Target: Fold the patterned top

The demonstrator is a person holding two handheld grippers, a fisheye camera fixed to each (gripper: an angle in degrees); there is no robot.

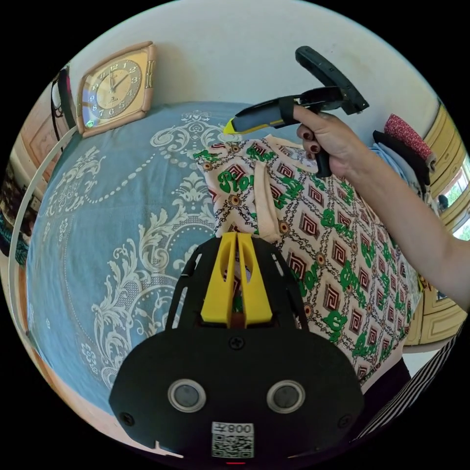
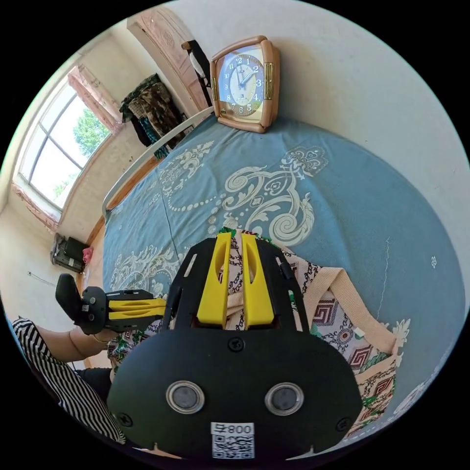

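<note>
Two hand-held grippers on cream top with green-and-red chain pattern [image 1: 313, 220], spread on blue bedspread with white scrollwork [image 1: 112, 205]. Left hand-held gripper [image 1: 237, 240] clenched on top's near edge; right hand-held gripper [image 2: 236, 241] clenched on fabric near neckline. Step, likely: holding both points ahead of fold. Next move calls for lifting both together, carrying edge across evenly

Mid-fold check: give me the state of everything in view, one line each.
patterned top: on the bed, partly folded, pinched at two spots.
left gripper: shut on the top's edge.
right gripper: shut on the top's edge.
blue bedspread: spread flat under the top.
clock: leaning against the wall.
</note>
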